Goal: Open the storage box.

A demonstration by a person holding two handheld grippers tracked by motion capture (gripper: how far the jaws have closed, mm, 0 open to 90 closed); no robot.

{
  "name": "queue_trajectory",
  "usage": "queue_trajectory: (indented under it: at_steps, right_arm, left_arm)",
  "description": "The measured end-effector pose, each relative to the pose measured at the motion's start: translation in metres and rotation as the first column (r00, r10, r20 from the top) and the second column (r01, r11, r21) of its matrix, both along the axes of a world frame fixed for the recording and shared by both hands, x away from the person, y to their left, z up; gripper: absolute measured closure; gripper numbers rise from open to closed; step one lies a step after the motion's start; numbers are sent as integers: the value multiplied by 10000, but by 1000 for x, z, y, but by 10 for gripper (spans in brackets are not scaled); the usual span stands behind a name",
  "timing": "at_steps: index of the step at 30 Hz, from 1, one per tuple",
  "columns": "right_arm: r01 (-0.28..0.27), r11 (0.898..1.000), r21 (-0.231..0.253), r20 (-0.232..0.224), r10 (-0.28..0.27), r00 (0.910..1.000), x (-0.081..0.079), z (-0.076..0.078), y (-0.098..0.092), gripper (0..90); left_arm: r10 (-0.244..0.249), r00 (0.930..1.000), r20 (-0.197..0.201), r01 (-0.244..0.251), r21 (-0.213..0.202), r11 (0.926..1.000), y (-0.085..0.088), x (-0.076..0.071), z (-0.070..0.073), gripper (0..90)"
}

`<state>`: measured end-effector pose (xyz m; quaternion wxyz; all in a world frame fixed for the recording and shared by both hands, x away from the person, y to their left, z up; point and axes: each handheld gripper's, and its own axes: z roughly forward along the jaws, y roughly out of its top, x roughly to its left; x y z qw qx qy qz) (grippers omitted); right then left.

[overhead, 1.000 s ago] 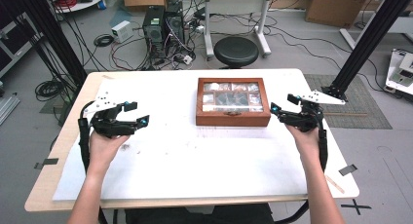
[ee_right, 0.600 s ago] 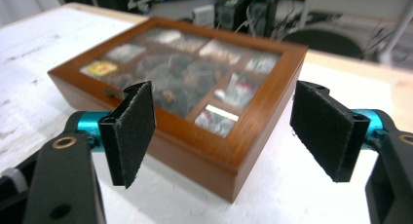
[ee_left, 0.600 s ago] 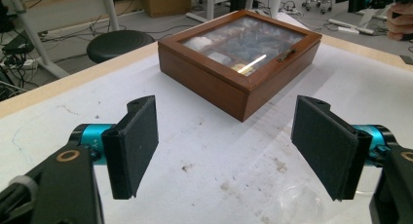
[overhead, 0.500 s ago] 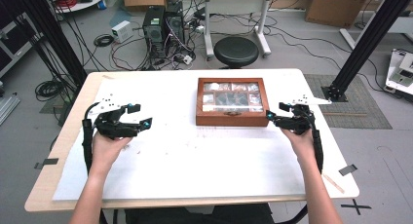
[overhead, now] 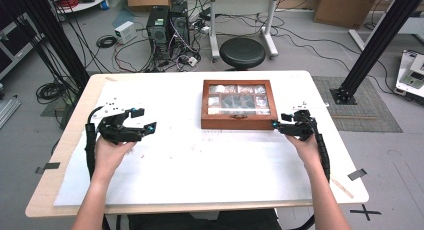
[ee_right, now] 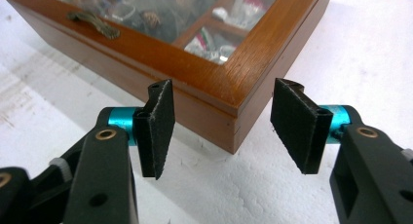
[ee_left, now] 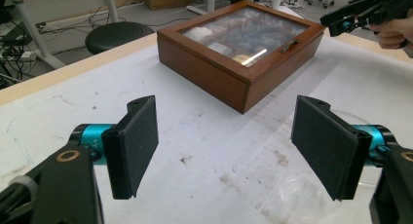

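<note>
Wooden box (overhead: 239, 104) sits mid-table; right gripper (ee_right: 221, 124) at its near-right corner, jaws just closing, not yet touching. Left gripper (ee_left: 224, 146) open, empty.

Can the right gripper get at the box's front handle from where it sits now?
Probably yes. The right gripper sits at the near right corner of the wooden box, jaws half open and empty; the handle lies along the front edge with bare table between.

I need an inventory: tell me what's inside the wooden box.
Through the glass lid of the box, divided compartments hold small items, some wrapped or shiny. Glare and blur keep me from naming them, and the wooden frame hides whatever lies at the edges.
</note>
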<state>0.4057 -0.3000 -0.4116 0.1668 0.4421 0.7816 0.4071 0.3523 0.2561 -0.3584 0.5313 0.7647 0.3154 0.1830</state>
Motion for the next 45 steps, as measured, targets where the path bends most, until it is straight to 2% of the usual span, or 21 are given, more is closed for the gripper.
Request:
queue_trajectory:
  at_steps: [6,10,17,26,28,35,42,45]
  right_arm:
    - [-48,9998,-218,-176,44,9998,3,-4,2,458]
    - [-34,9982,-593,-262,19,9997,5,-7,6,499]
    - [-80,9967,-814,-262,59,9996,7,-10,8,532]
    - [-64,9945,-1041,-46,60,10000,5,-8,10,561]
    - [33,9948,-1022,194,-13,9998,3,-5,10,617]
    - [130,9936,-1122,454,-79,9989,2,-4,11,622]
    - [356,9946,-971,830,-276,9962,0,0,11,627]
    - [796,9893,-1221,1270,-640,9898,-2,2,14,560]
  left_arm:
    - [33,10000,4,-33,12,10000,1,-1,-1,254]
    - [44,10000,-38,-44,10,10000,2,-1,-1,254]
    - [93,9999,-73,-93,38,9999,1,-1,-3,254]
    - [104,9999,-106,-104,43,9999,1,-1,-4,254]
    - [104,9999,-130,-103,60,9999,0,-1,-4,254]
    - [107,9998,-172,-107,29,9999,0,-1,-6,254]
    - [92,9998,-187,-91,49,9999,0,-1,-6,254]
    - [116,9998,-172,-115,39,9999,2,-2,-6,254]
